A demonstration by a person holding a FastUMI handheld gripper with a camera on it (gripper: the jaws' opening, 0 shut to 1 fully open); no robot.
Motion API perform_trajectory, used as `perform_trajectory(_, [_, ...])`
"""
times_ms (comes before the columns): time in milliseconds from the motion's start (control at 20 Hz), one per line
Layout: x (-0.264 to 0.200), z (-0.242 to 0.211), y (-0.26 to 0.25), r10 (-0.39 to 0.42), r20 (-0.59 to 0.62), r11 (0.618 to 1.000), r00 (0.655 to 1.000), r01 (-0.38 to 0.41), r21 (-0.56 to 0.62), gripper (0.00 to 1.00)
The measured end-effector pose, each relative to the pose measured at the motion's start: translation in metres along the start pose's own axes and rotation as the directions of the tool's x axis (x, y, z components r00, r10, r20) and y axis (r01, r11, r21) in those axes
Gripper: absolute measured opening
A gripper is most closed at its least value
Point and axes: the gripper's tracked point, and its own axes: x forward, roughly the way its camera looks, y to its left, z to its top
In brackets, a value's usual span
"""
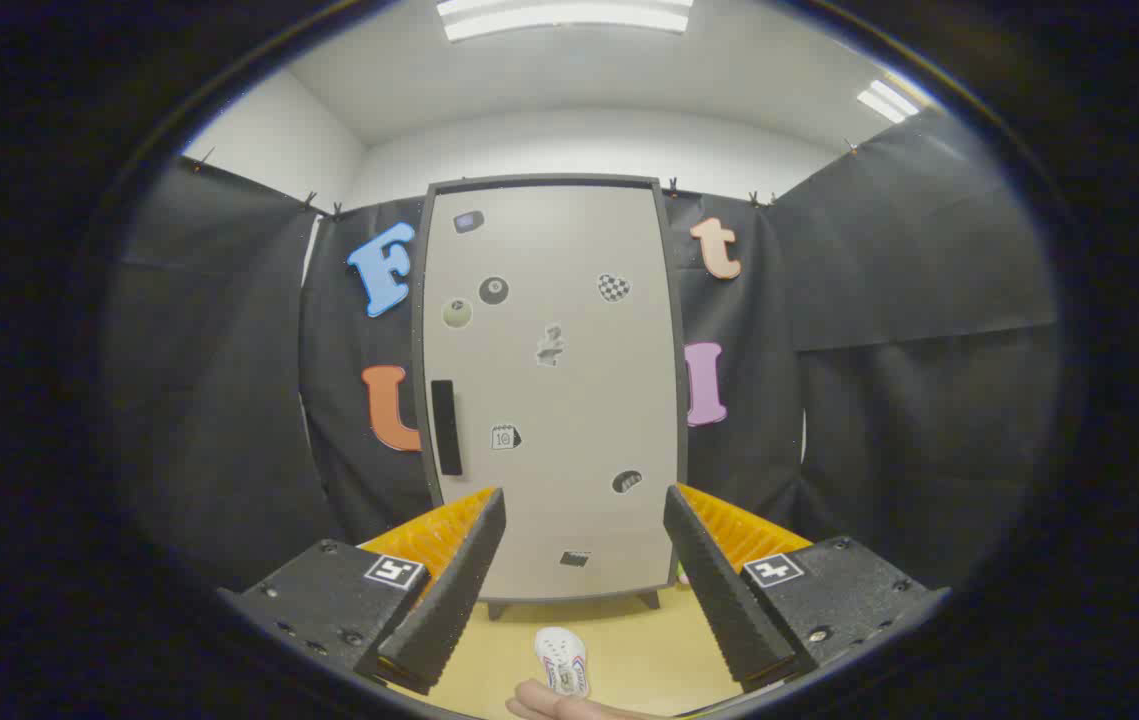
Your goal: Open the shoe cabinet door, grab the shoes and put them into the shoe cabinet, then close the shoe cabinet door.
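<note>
Shoe cabinet [554,390]: tall, pale grey, dark-framed, standing upright on short feet well beyond your fingers at 12 o'clock. It is the biggest item ahead of you, backed against the black cloth wall.
Cabinet door [569,330]: shut flush with the frame, so you cannot see what the cabinet holds. Small stickers are scattered over the door face.
Door handle [445,427]: black vertical bar near the door's left edge, at about 10 o'clock from the gap between your fingers, well apart from both.
Floor [629,650]: yellow-tan surface running from the cabinet feet back toward you.
Gripper [584,510]: your two fingers are spread wide, with the lower part of the door showing in the gap. Nothing is between them and neither touches anything. Each carries a black ribbed pad with an orange ribbed face behind it, and a square marker tag sits on each black base block.
Left finger [454,590]: at 8 o'clock of the gap, tip reaching up over the door's lower left.
Right finger [714,590]: at 4 o'clock of the gap, tip over the door's lower right.
Shoe [563,660]: one white shoe with small coloured marks, lying on the floor at 6 o'clock, in front of the cabinet feet, below the gap between your fingers and apart from both.
Hand [559,706]: part of a person's hand at 6 o'clock, just at the near end of the shoe; you cannot tell whether it touches.
</note>
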Motion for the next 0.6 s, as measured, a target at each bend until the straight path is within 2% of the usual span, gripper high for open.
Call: perform_trajectory(600, [0.017,-0.007,0.023,0.027,-0.01,1.0,1.0,-0.027,-0.011,1.0])
